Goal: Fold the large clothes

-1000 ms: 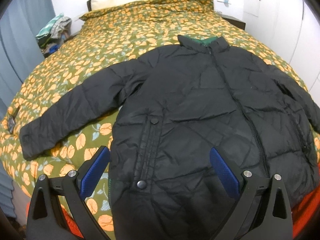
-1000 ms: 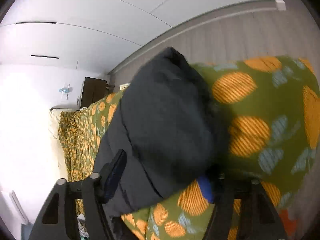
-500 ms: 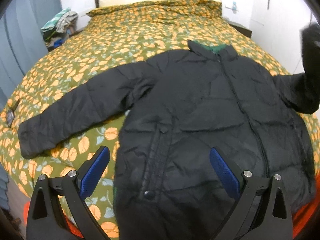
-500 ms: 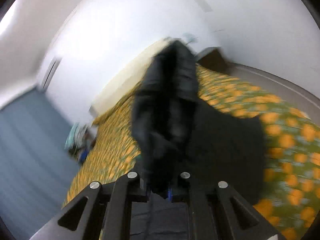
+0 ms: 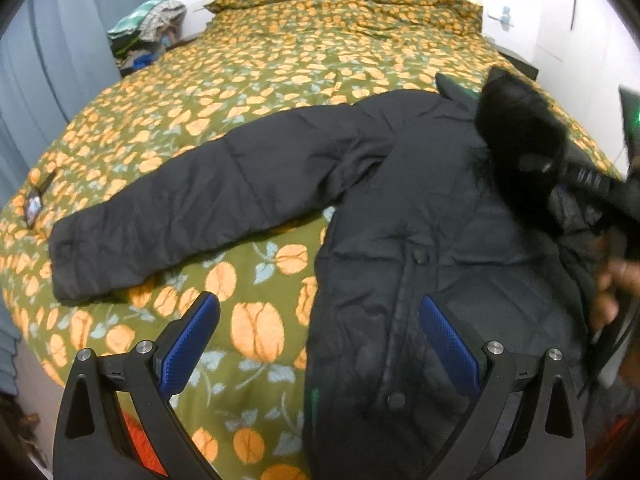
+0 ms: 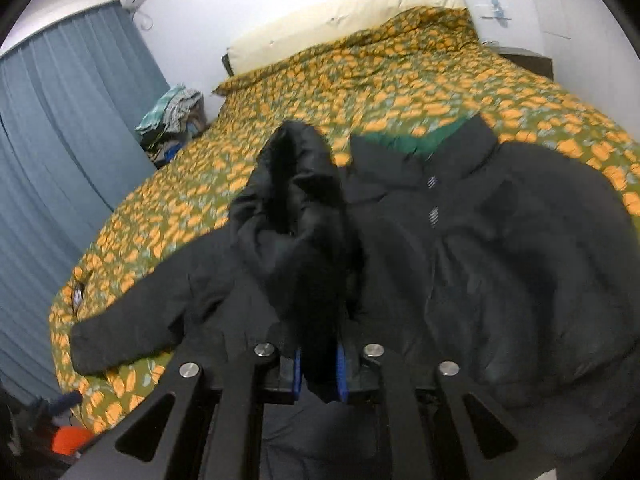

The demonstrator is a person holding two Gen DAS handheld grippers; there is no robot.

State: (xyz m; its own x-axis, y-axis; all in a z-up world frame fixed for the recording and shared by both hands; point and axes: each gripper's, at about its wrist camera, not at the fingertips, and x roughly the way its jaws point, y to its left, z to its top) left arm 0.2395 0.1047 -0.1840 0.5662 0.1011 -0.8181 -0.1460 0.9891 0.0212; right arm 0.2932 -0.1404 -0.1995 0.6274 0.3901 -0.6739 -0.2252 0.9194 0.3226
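Note:
A black quilted jacket (image 5: 400, 208) lies front up on the bed, collar toward the pillows. Its left sleeve (image 5: 180, 216) stretches flat across the cover. My left gripper (image 5: 320, 344) hovers open over the jacket's lower left edge, nothing between its blue pads. My right gripper (image 6: 318, 368) holds the cuff of the other sleeve (image 6: 300, 208) between its pads, lifted over the jacket's chest (image 6: 500, 240); its jaws are opening slightly with the cloth still pinched. In the left wrist view that raised sleeve (image 5: 516, 132) hangs over the collar, with a hand (image 5: 612, 292) at the right.
The bed cover (image 5: 280, 60) is green with orange flowers. A pile of clothes (image 5: 148, 16) sits by the blue curtain (image 5: 60, 60) at the far left. A small dark device (image 5: 34, 208) lies near the bed's left edge. A dark nightstand (image 6: 528, 60) stands at the far right.
My right gripper closed on the right sleeve's cuff, rolled over and swept it up from the bed's side over the jacket's chest. The left gripper drifted left, staying open.

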